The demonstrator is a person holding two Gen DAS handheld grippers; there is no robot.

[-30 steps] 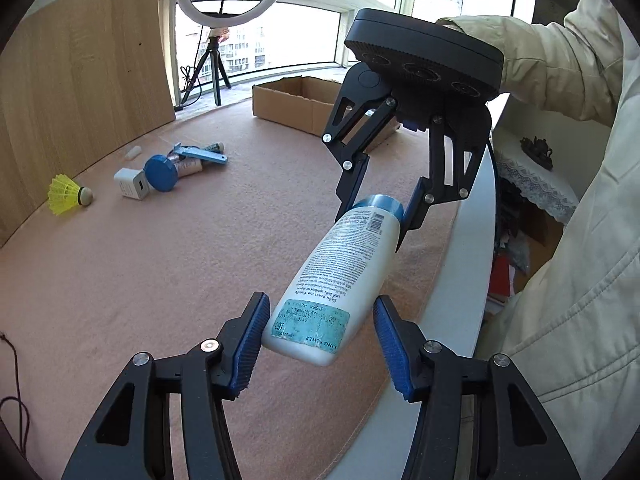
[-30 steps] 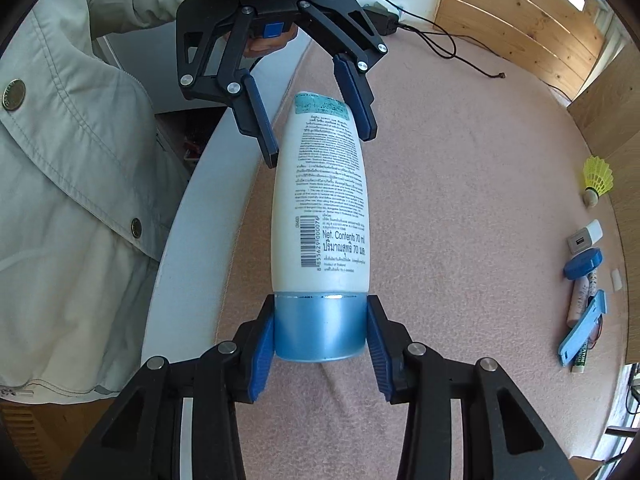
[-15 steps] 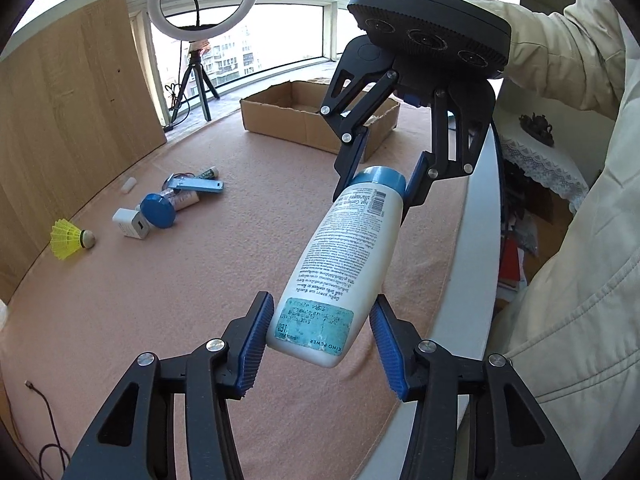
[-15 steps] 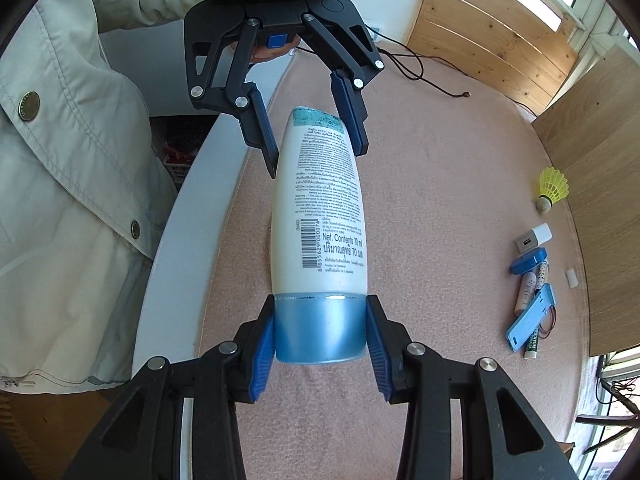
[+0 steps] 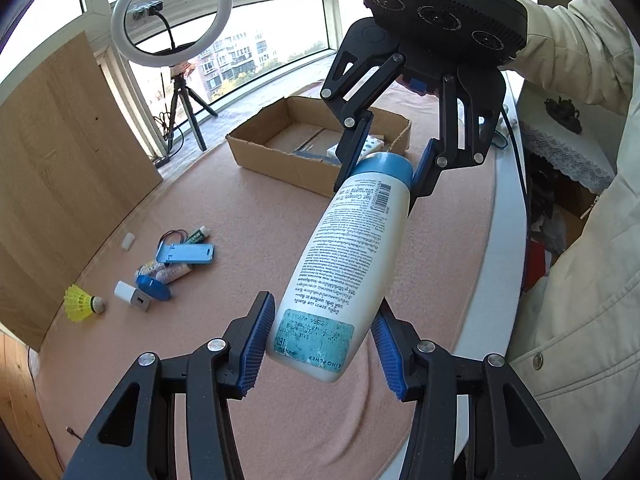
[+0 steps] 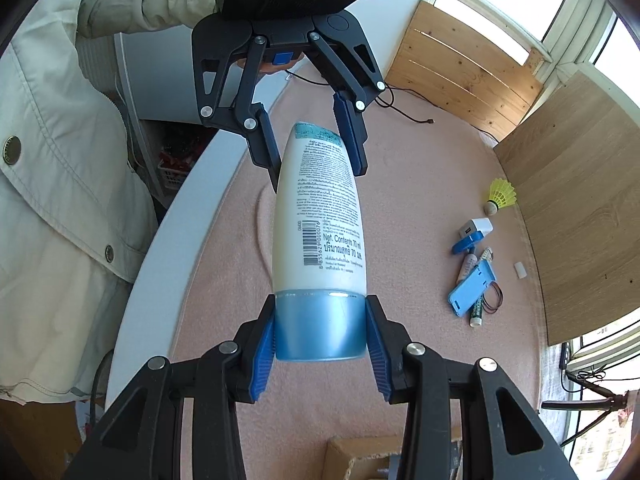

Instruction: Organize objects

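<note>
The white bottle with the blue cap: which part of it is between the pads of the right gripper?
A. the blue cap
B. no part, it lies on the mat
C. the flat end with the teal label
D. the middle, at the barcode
A: in the right wrist view the right gripper has its pads against the blue cap of the bottle.

ring light on tripod (image 5: 172,16): far left by window | wooden board (image 5: 52,184): left, upright | person's cream jacket (image 5: 592,272): right edge

- bottle (image 6: 318,216): glossy white plastic, satin blue cap (image 6: 320,326)
- table mat (image 5: 248,216): matt pink fabric, slightly rough
- box (image 5: 280,152) at 12 o'clock: matt brown cardboard
- panel (image 5: 60,184): smooth wood
</note>
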